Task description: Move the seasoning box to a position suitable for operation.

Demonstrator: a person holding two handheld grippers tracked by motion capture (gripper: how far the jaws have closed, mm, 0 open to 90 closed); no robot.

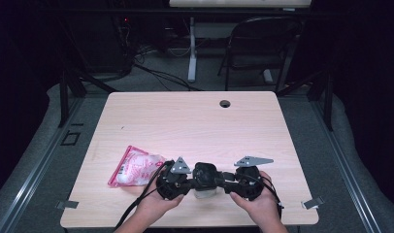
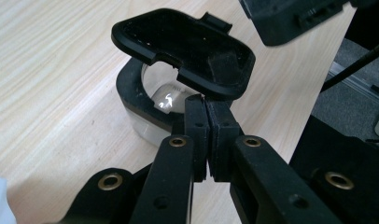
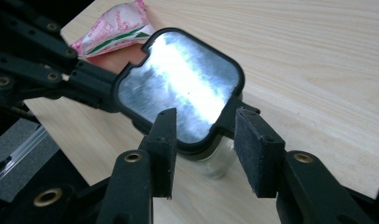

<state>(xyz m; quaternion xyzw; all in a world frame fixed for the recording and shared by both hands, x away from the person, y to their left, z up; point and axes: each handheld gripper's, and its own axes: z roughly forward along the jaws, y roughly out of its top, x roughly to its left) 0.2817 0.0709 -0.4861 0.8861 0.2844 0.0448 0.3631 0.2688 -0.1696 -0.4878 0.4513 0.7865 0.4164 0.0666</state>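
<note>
Two grippers meet at a small clear jar (image 1: 205,192) near the desk's (image 1: 195,121) front edge. Left gripper (image 2: 207,112): fingers pressed together at the rim, open lid (image 2: 183,51) above. Right gripper (image 3: 206,149): fingers apart, straddling the lid's shiny top. Pink packet (image 1: 135,166) lies left.

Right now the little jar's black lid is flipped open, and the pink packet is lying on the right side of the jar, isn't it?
Not quite. The jar does have its black lid flipped open, but the pink packet lies on the left side of the jar, by the person's left hand. The high view shows it.
</note>
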